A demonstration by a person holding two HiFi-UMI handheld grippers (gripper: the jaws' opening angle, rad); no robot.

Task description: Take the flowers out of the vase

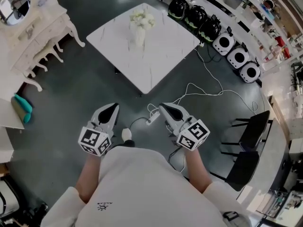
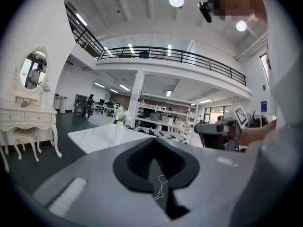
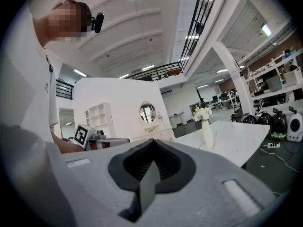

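The flowers [image 1: 142,19] are a small bunch of white blooms, standing upright in the vase [image 1: 139,38], their heads clustered just above its mouth. The vase is slim, tall and white. It stands upright on the white, grey-veined bench [image 1: 165,56], near the far corner, with nothing beside it.

Flowers [image 1: 142,19] in vase [image 1: 139,37] on table [image 1: 163,56]
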